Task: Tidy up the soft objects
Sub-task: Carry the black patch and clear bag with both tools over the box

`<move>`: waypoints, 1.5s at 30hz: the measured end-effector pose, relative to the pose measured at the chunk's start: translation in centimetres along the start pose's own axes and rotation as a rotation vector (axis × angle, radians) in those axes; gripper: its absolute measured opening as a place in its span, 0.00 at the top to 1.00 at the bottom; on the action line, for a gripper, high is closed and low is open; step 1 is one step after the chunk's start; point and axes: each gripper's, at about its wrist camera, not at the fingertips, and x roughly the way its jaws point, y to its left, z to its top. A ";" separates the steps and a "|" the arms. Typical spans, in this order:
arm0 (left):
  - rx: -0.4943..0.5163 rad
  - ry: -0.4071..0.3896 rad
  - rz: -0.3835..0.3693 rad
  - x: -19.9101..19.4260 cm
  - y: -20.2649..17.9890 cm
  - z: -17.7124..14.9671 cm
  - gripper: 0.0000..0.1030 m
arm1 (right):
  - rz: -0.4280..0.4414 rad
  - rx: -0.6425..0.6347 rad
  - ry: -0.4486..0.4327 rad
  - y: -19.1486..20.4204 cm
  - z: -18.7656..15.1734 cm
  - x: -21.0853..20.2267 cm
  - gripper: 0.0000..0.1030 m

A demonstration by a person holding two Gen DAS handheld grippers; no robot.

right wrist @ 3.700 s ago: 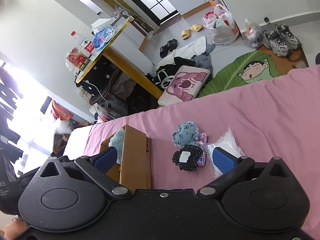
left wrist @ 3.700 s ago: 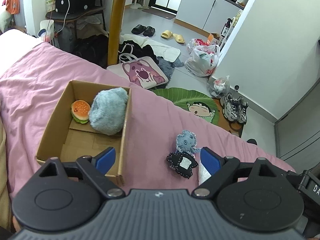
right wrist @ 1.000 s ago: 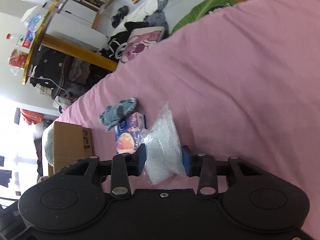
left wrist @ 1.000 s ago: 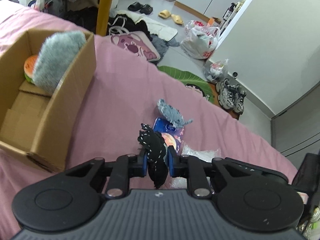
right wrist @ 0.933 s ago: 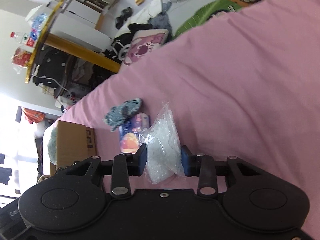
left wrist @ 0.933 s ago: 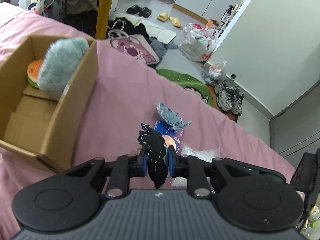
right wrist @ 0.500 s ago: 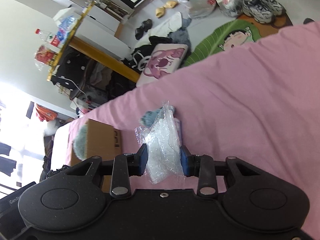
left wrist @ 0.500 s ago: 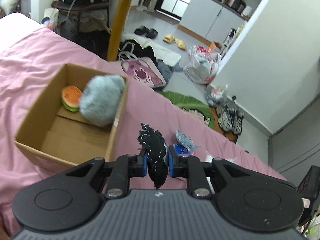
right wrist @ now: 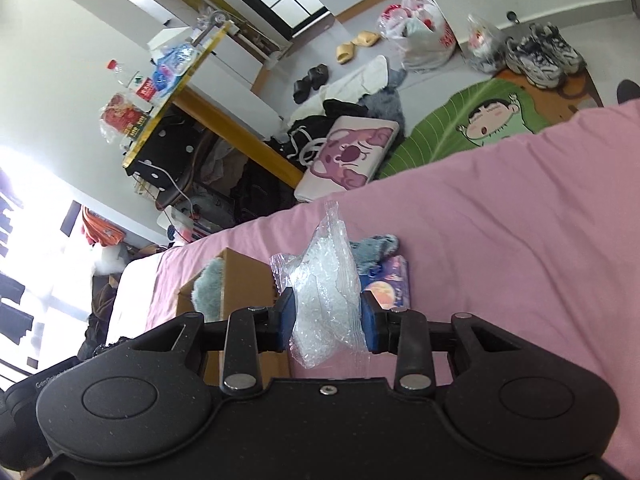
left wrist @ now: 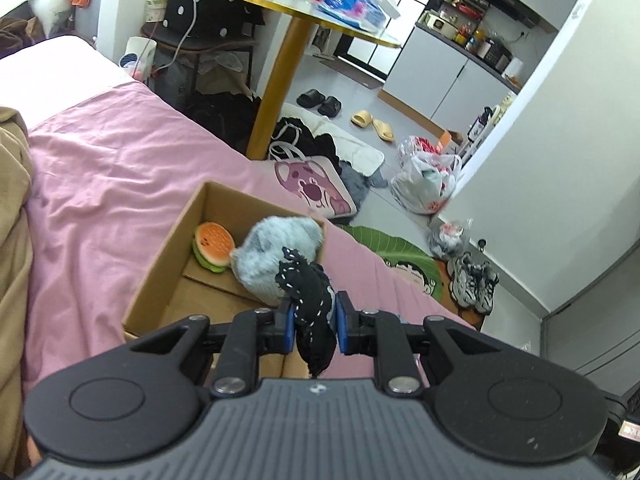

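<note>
My left gripper is shut on a black soft toy with white stitching, held above the near right corner of an open cardboard box on the pink bed. Inside the box lie a burger plush and a grey fluffy plush. My right gripper is shut on a clear plastic bag of white filling. Behind that bag, a blue-grey plush and a purple tissue pack lie on the sheet, right of the cardboard box.
The pink bed sheet ends at an edge beyond the box. A tan blanket lies at the left. Beyond the bed stand a yellow-legged table, a bear cushion, bags and shoes on the floor.
My left gripper carried the black toy up and left until it hangs over the box. My right gripper lifted the plastic bag off the sheet and swung towards the box.
</note>
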 end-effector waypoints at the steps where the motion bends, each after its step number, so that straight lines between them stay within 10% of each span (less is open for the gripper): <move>1: -0.004 -0.004 -0.001 -0.1 0.3 0.3 0.82 | 0.002 -0.004 -0.002 0.3 0.0 0.0 0.68; 45: -0.308 0.036 -0.036 6.9 10.5 3.5 0.77 | 0.034 -0.185 0.124 13.7 -4.1 8.0 0.68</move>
